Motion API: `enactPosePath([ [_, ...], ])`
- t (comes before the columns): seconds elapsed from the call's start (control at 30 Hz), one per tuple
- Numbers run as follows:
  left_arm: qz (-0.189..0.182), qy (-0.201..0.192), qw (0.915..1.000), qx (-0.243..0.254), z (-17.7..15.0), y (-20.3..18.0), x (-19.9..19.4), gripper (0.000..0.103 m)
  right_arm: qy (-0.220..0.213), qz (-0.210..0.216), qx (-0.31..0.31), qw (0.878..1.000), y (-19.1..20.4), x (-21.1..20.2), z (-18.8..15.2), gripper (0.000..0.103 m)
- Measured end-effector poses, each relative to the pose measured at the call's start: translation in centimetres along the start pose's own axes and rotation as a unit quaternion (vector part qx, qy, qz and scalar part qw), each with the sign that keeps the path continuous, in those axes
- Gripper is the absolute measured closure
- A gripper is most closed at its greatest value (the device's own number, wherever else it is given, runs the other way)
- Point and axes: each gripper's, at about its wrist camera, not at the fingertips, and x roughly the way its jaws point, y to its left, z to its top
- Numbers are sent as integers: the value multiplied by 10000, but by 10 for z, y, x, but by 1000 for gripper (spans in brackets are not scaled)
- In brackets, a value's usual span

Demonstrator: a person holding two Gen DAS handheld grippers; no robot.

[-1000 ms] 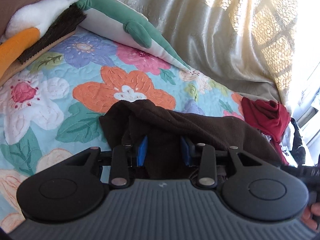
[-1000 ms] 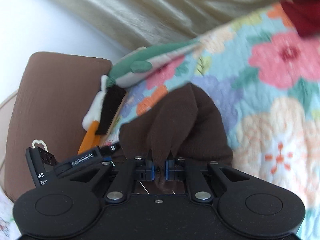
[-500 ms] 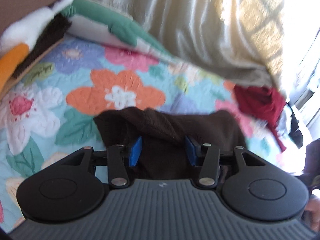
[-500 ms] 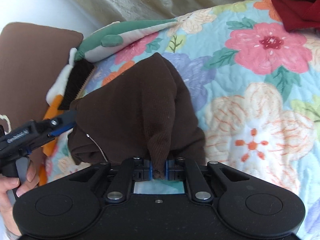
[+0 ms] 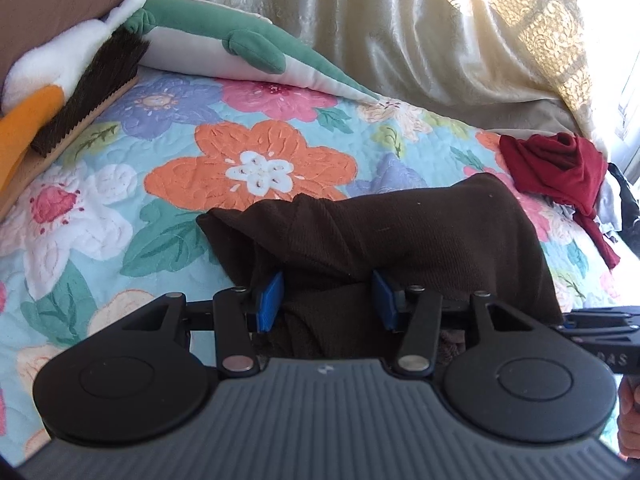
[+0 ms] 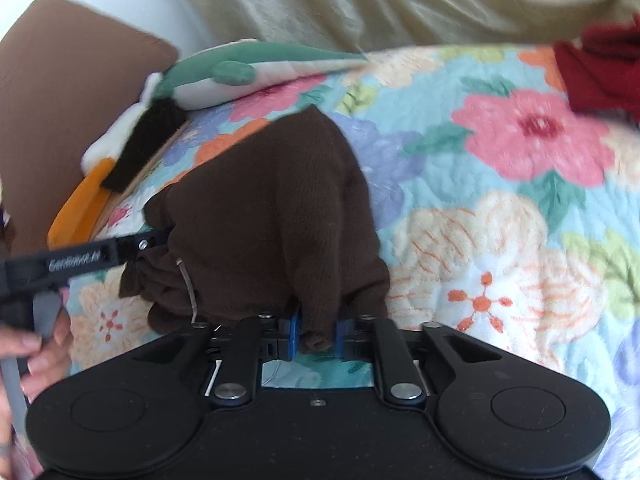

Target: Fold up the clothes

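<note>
Garment (image 5: 400, 232) (brown, bunched) long axis spans quilt (image 5: 168, 240) crosswise.

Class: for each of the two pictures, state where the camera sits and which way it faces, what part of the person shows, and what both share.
Left wrist: on the left gripper, looking down along its open blue pads at the brown garment on the floral quilt; fingers show at the right edge.
Right wrist: on the right gripper, jaws opening around a fold of the garment; the other hand shows.
Shared: garment, quilt, green plush toy, red cloth.
</note>
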Motion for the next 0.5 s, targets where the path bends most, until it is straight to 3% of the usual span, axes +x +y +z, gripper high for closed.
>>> enactPosePath([
  [0.03, 31, 23, 10000, 26, 2, -2, -2, 54, -67, -12, -202, 9998, 6, -5, 0, 59],
  [0.1, 95, 60, 9999, 21, 7, -5, -5, 49, -305, -221, -525, 9979, 18, -17, -1, 47],
  [0.3, 171, 214, 9996, -59, 11, -7, -7, 38, -906, -758, -1001, 9879, 40, -41, 10, 41],
  [0.5, 355, 414, 9985, -64, 17, -8, -18, 30, -894, -881, -824, 9887, 47, -47, 13, 35],
])
